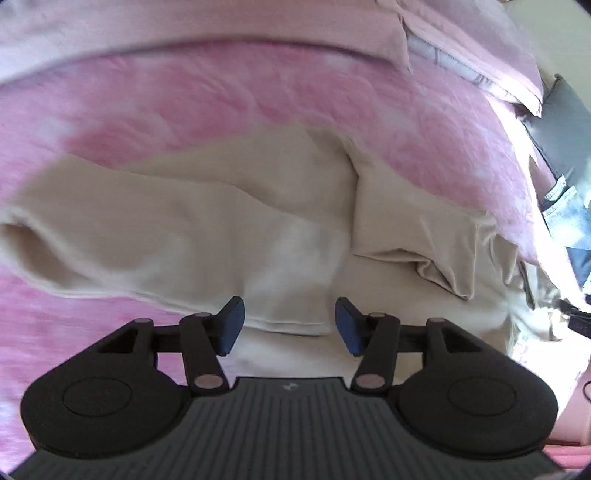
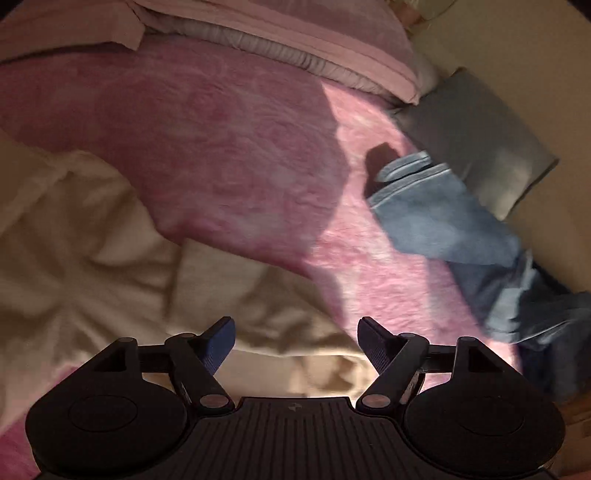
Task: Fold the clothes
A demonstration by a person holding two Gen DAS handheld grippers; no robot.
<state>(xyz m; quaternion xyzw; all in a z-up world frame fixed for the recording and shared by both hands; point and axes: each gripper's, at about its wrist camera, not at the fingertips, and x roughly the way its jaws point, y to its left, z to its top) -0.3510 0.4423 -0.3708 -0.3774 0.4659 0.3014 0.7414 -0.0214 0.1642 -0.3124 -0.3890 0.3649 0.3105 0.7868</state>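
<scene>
Lying rumpled on the bed (image 1: pixel 184 99), the cream shirt (image 1: pixel 207 221) needs folding; left gripper (image 1: pixel 290 325) and right gripper (image 2: pixel 295 345) hover apart, holding nothing.

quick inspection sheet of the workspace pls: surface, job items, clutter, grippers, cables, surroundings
Surface: pink tie-dye blanket covering a bed.
Job's things: beige garment lies rumpled and partly folded on the blanket, in front of both grippers; blue denim garment lies unfolded near the bed's right edge.
Clutter: grey pillow beside the denim; pink pillows stacked at the head of the bed.
Grippers: left gripper has its jaws open, over the beige garment's hem, holding nothing; right gripper has its jaws open, also holding nothing.
Cables: nothing seen.
Surroundings: cream wall behind the pillows; right view is dim and partly shadowed.
</scene>
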